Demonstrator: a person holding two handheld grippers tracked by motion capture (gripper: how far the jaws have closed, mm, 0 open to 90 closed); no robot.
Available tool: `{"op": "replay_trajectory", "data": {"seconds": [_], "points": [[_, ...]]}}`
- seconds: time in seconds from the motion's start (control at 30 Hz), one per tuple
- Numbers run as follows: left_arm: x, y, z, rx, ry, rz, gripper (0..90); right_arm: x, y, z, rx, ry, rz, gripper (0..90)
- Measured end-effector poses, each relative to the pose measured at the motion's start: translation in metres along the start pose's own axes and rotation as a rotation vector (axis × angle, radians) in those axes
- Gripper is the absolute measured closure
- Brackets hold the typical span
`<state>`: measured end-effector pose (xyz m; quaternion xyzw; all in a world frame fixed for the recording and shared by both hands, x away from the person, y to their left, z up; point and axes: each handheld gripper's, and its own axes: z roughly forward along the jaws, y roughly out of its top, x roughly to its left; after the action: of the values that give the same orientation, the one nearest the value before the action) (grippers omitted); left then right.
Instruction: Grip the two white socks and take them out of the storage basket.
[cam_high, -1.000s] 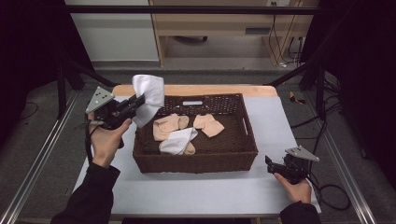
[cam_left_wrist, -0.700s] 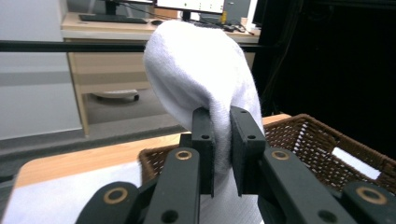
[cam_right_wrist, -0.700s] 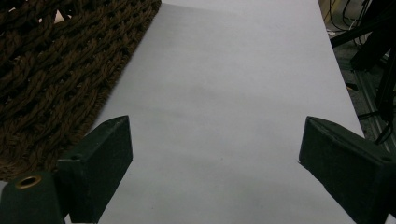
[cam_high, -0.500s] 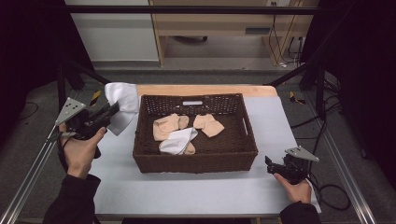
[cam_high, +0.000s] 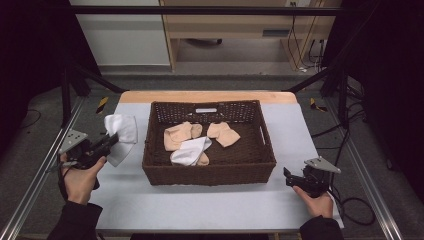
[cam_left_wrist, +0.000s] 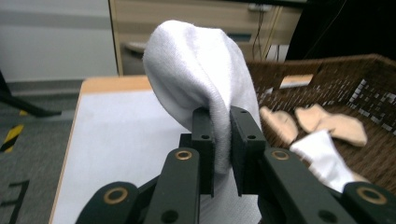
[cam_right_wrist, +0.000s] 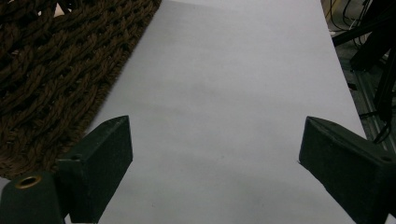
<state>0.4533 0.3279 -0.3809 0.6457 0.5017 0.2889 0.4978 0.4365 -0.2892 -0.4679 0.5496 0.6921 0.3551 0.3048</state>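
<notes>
Left of the basket (cam_high: 209, 172), the left gripper (cam_high: 111, 141) has lowered its white sock (cam_high: 121, 131).

floor: grey (cam_high: 45, 117) | cabinet: light wood (cam_high: 225, 25) | frame: black (cam_high: 200, 10)

Socks (cam_high: 194, 145) in basket (cam_high: 210, 172) on table (cam_high: 200, 205)

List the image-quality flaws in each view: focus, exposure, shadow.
High view: soft overall, surroundings nearly black, only the table well lit. Left gripper view: white sock fairly sharp between the jaws, left gripper dark, room behind blurred. Right gripper view: basket weave dim, jaw tips soft-edged against the evenly lit tabletop.
</notes>
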Motion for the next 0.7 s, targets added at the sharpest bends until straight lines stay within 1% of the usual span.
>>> {"op": "replay_trajectory", "data": {"seconds": [0.07, 0.13, 0.2, 0.27, 0.33, 0.4, 0.43, 0.5, 0.53, 0.57, 0.63, 0.7], "points": [[0.003, -0.008, 0.002, 0.033, 0.010, 0.004, 80.4, 0.000, 0.000, 0.000, 0.000, 0.000, -0.001, 9.9], [0.005, -0.016, 0.004, 0.059, 0.015, -0.001, 80.3, 0.000, 0.000, 0.000, 0.000, 0.000, -0.001, 9.9], [0.006, -0.024, 0.008, 0.099, 0.021, 0.000, 80.3, -0.001, 0.000, 0.000, 0.003, -0.001, -0.003, 9.9], [0.008, -0.032, 0.013, 0.140, 0.020, -0.009, 80.2, 0.000, 0.000, -0.001, 0.002, 0.000, -0.003, 9.9], [0.009, -0.040, 0.018, 0.185, 0.030, -0.008, 80.1, -0.001, 0.000, -0.002, -0.003, 0.001, -0.007, 9.9], [0.011, -0.046, 0.022, 0.217, 0.027, -0.014, 79.9, -0.001, 0.000, -0.002, -0.003, 0.002, -0.003, 9.9], [0.011, -0.049, 0.025, 0.241, 0.029, -0.009, 79.6, -0.001, 0.000, -0.002, -0.001, 0.001, -0.006, 9.9], [0.011, -0.055, 0.029, 0.262, 0.034, 0.007, 78.5, 0.000, -0.001, -0.001, 0.000, 0.001, -0.008, 9.9], [0.011, -0.058, 0.032, 0.273, 0.035, 0.010, 76.7, 0.000, -0.001, -0.001, 0.001, 0.001, -0.008, 9.9], [0.011, -0.060, 0.033, 0.274, 0.039, 0.013, 73.5, 0.000, -0.001, -0.001, 0.003, 0.001, -0.008, 9.9], [0.011, -0.062, 0.035, 0.277, 0.051, 0.024, 60.9, 0.000, -0.001, -0.001, 0.005, -0.001, -0.009, 9.9], [0.011, -0.063, 0.035, 0.278, 0.064, 0.027, 54.4, 0.000, -0.001, -0.001, 0.007, -0.003, -0.009, 9.9]]}}
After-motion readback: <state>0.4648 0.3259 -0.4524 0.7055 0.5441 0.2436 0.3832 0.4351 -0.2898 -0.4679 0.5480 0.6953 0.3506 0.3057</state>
